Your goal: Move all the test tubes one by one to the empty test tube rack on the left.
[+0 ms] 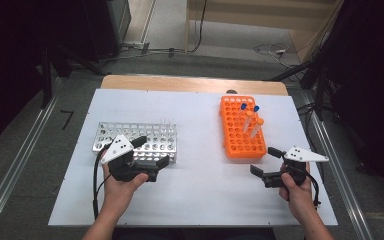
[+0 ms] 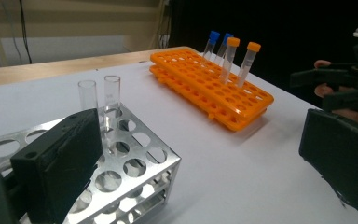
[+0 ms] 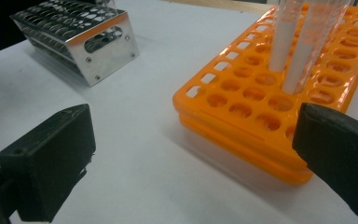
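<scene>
My left gripper point(image 1: 152, 151) is open and empty at the near right corner of a metal tube rack point(image 1: 160, 137). In the left gripper view its wide-apart jaws frame that rack point(image 2: 135, 158), where two clear glass tubes point(image 2: 112, 95) stand upright. My right gripper point(image 1: 265, 161) is open and empty just in front of an orange tube rack point(image 1: 237, 135). The orange rack holds two blue-capped tubes point(image 1: 243, 106) and two orange-capped tubes point(image 1: 259, 121). In the right gripper view the open gripper point(image 3: 193, 158) faces the orange rack point(image 3: 242, 107) and two tubes point(image 3: 284, 37) rising close ahead.
Both racks sit on a white sheet point(image 1: 200, 180) over a wooden table point(image 1: 190, 82). The metal rack point(image 3: 88, 37) is off to the left in the right gripper view. Bare white surface lies between the racks. Dark stands and cables surround the table.
</scene>
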Motion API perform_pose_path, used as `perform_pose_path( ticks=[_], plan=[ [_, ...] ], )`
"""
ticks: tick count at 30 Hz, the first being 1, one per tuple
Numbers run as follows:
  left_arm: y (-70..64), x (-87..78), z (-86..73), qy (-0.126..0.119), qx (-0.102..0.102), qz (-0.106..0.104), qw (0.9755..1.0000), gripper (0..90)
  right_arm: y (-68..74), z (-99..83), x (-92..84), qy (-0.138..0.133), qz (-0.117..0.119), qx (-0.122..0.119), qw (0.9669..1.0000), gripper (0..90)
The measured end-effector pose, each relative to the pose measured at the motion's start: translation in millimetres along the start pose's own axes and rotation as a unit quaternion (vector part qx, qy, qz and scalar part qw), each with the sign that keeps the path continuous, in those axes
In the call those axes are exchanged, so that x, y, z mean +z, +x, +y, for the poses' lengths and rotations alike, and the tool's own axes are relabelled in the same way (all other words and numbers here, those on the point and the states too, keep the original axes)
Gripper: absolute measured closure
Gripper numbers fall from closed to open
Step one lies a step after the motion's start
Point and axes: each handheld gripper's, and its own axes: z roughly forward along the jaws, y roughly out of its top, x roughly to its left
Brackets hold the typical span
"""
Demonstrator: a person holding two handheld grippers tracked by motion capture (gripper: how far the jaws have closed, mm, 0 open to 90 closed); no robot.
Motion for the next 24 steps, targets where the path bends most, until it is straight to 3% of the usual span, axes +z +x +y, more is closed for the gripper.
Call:
perform_pose_path(
  ticks=[5,11,14,18,22,24],
  plan=[
    [-0.2,-4.3,-7.7,-0.001,-0.002,-0.002,1.0,0.0,-5.4,12.2,4.5,-0.01,-0.026,0.009,0.9996,2.6],
    [2.6,-6.0,-13.9,0.001,-0.009,0.002,1.0,0.0,-19.0,27.0,16.3,-0.009,-0.061,0.036,0.9974,13.4],
    [5.0,-5.4,-15.6,-0.002,-0.019,0.004,0.9998,0.0,-24.5,33.2,24.8,0.001,-0.084,0.031,0.996,19.5],
    [5.1,-4.3,-16.3,0.0,-0.016,0.003,0.9999,0.0,-35.4,37.4,36.0,0.01,-0.104,0.031,0.994,27.1],
    [4.3,-4.8,-15.6,-0.002,-0.014,0.003,0.9999,0.0,-47.1,37.2,41.7,-0.005,-0.106,0.06,0.9925,36.5],
    [4.9,-4.9,-15.7,-0.004,-0.016,0.004,0.9999,0.0,-49.7,36.5,45.4,0.0,-0.109,0.06,0.9923,38.7]
  ],
)
